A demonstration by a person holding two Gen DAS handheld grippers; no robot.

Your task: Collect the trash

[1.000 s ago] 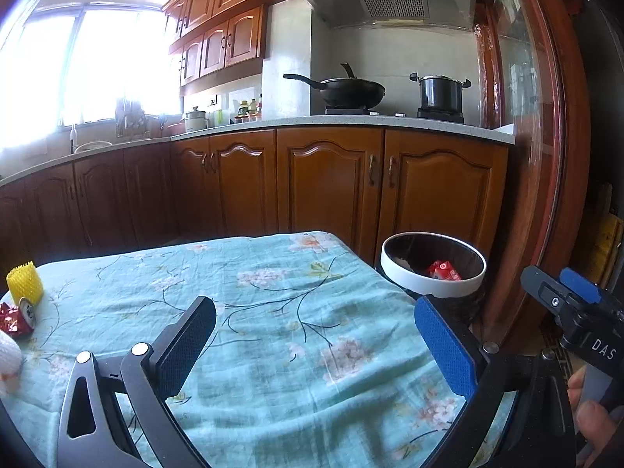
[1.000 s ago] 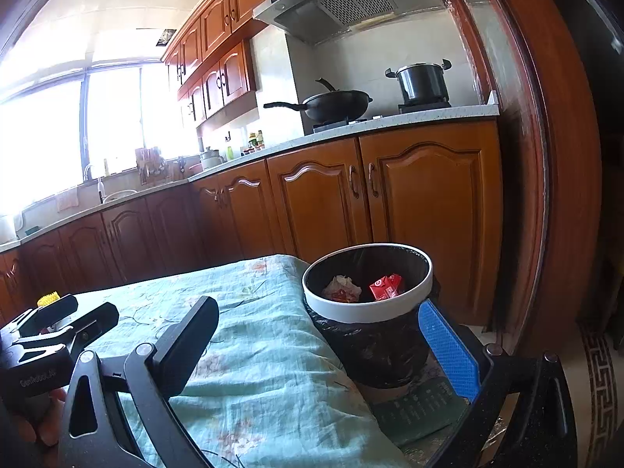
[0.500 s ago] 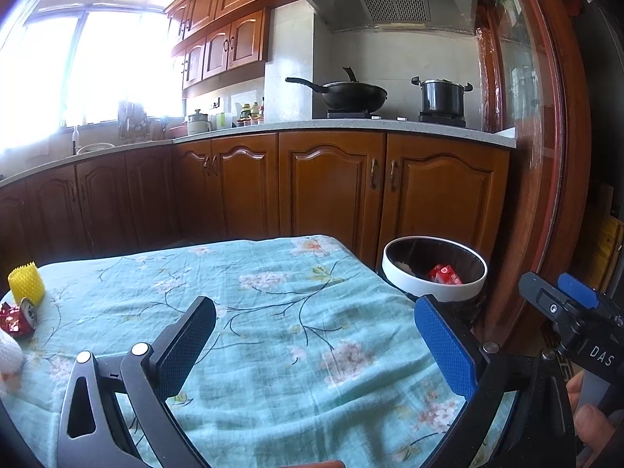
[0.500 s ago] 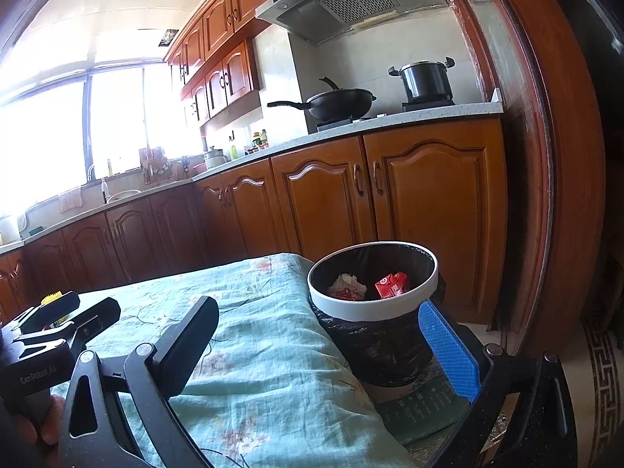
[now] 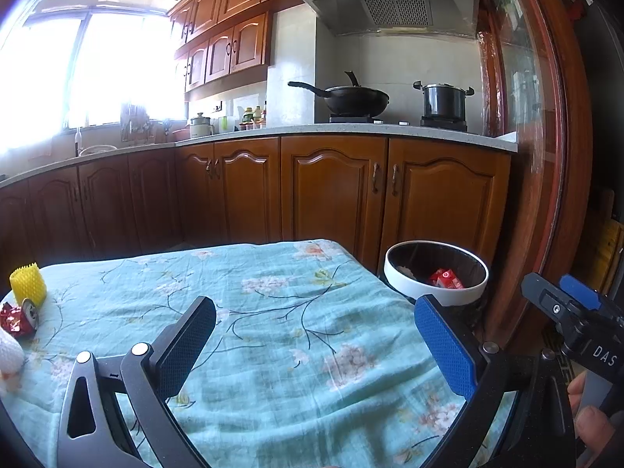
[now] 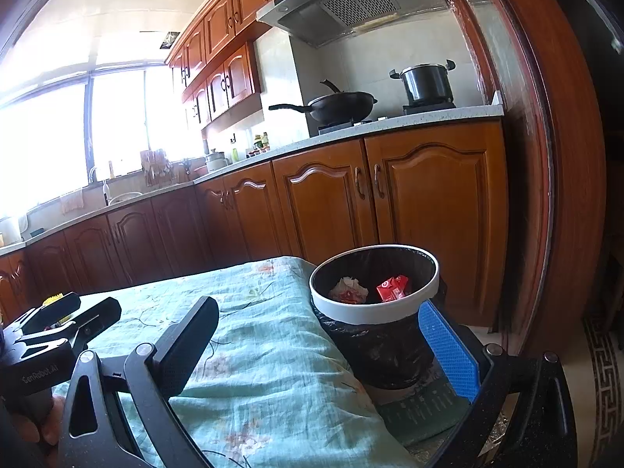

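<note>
Left claw (image 5: 316, 345) gaping, empty — right claw (image 6: 318, 345) likewise.

The left gripper (image 5: 314, 335) is held wide open above the tablecloth (image 5: 273, 312); a red carton (image 5: 446, 277) is seen in the bin (image 5: 436, 292), far right.

Harsh daylight blows out the window (image 5: 78, 74), leaving the cabinets (image 5: 331, 191) dim; sharp focus throughout, with fisheye bending and dark corners.

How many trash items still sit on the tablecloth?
3, all at its left edge: yellow foam net, crushed red can, white wad partly cut off. More may be out of frame.
</note>
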